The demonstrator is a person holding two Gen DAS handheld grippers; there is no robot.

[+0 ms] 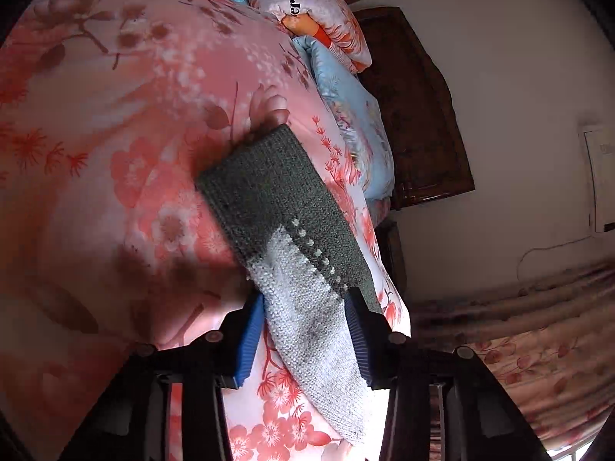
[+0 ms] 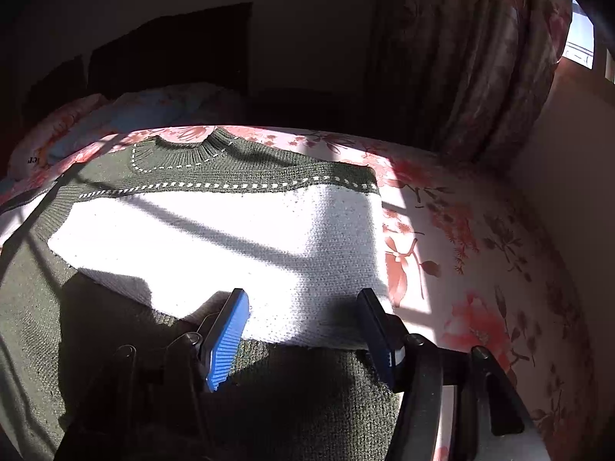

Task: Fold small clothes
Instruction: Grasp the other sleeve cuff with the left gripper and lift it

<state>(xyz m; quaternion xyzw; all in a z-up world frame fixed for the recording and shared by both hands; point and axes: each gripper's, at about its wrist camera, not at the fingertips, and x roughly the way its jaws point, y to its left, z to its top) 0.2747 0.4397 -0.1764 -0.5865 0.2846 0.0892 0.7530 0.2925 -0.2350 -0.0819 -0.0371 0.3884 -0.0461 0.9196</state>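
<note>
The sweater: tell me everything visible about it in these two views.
The sweater is a small knit, white across the chest, dark green at the yoke, ribbed collar and hem, with dashed white stitching along the colour joins. It lies flat, front up, on the floral bedsheet, partly sunlit. In the left wrist view its sleeve, white then green toward the cuff, runs between the left gripper fingers and looks pinched. The right gripper straddles the white-green boundary near the hem, jaws apart.
</note>
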